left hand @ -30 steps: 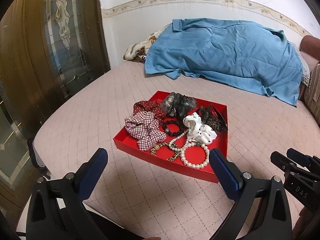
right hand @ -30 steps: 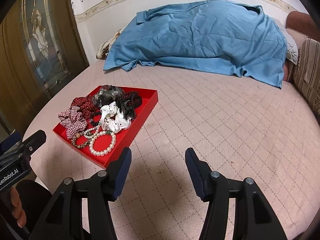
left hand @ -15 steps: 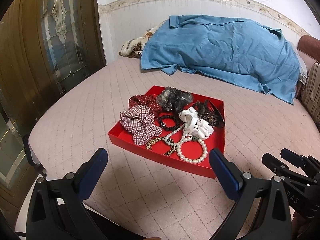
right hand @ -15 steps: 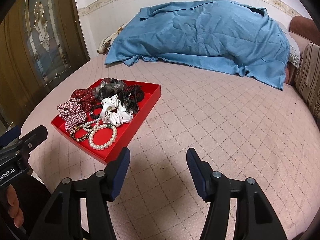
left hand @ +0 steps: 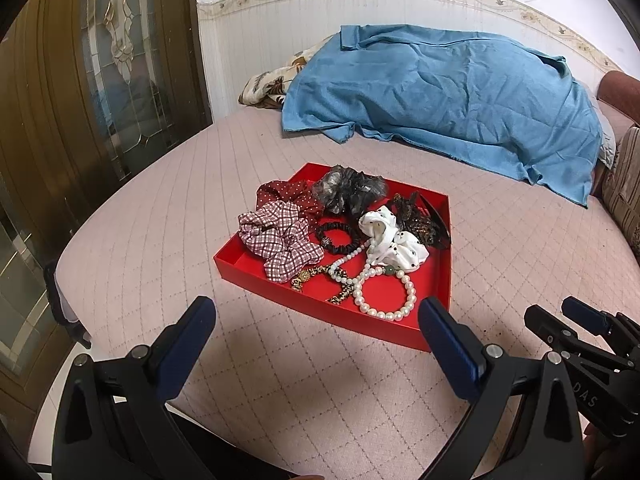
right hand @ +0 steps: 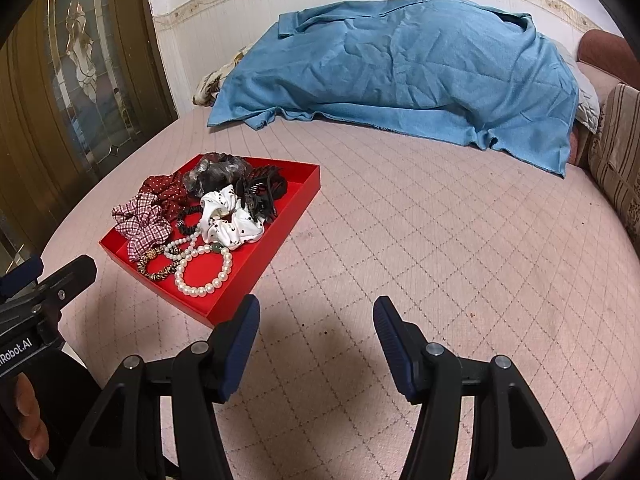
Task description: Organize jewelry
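Observation:
A red tray (left hand: pixel 442 280) lies on the pink quilted bed; it also shows in the right wrist view (right hand: pixel 296 196). In it lie a pearl bracelet (left hand: pixel 384 294) (right hand: pixel 204 276), a leopard-print bracelet (left hand: pixel 320 278), a checked scrunchie (left hand: pixel 276 240) (right hand: pixel 140 226), a white dotted scrunchie (left hand: pixel 394 240) (right hand: pixel 228 220), a black hair tie (left hand: pixel 338 236), a red dotted scrunchie (left hand: pixel 286 194), a grey scrunchie (left hand: pixel 348 190) and dark hair clips (left hand: pixel 420 216). My left gripper (left hand: pixel 316 332) is open and empty, just short of the tray's near edge. My right gripper (right hand: pixel 316 336) is open and empty, right of the tray.
A blue cloth (left hand: pixel 440 96) (right hand: pixel 400 64) covers a heap at the back of the bed. A dark wooden door with glass (left hand: pixel 100 72) stands at the left. A striped cushion (right hand: pixel 616 148) sits at the right edge. The bed's edge curves at the near left.
Both grippers have drawn back and tilted a little; the tray sits slightly higher and further off in both views. Both stay open and empty. Nothing in the tray moved.

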The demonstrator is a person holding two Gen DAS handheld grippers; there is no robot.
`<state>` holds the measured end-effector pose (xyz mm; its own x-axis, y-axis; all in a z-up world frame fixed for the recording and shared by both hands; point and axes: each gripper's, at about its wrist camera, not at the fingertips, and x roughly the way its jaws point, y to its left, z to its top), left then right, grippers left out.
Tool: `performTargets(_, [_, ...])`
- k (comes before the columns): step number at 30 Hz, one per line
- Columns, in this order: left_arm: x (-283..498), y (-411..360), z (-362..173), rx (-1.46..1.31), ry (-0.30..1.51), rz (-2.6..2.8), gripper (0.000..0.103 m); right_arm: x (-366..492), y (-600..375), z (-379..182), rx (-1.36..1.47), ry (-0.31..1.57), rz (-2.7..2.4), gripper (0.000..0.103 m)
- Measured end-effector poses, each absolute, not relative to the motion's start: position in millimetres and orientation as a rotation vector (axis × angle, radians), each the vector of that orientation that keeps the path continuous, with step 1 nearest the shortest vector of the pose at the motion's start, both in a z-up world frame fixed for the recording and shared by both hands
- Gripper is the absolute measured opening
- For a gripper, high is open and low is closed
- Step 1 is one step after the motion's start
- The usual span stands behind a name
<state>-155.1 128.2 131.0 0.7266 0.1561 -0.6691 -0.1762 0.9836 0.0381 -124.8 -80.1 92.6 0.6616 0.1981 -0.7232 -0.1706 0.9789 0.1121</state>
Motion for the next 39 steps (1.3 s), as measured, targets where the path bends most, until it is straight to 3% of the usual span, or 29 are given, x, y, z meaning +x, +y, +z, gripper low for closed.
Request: performTargets(39, [-153.6, 127.1, 118.3, -0.048, 0.781, 0.183, 0.101, -123.8, -74.4, 88.0, 0.014, 0.818, 0.211, 0.064])
